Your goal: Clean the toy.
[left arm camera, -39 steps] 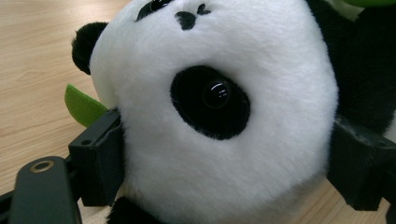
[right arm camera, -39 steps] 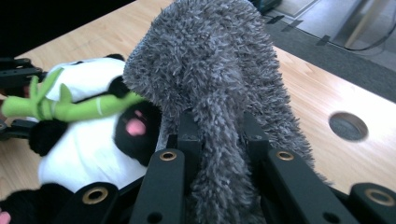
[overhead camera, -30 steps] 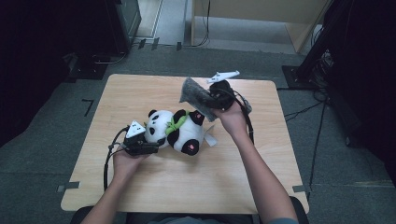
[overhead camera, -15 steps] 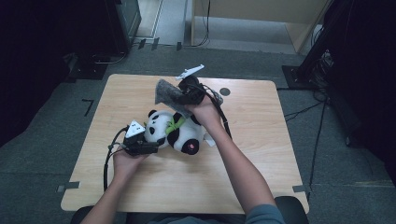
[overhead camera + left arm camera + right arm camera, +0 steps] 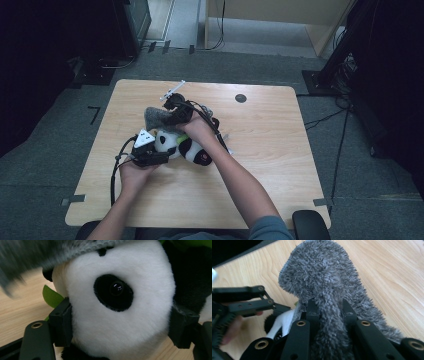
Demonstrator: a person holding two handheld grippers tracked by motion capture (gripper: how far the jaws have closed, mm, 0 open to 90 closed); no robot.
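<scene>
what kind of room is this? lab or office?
Probably a lab or recording space: a lone wooden table on grey carpet, tape marks on the floor, cables beside dark equipment stands.

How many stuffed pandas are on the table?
1. The panda lies near the middle of the table, its head squeezed in the left claw. The right claw holds a fuzzy grey cloth just above it.
</scene>
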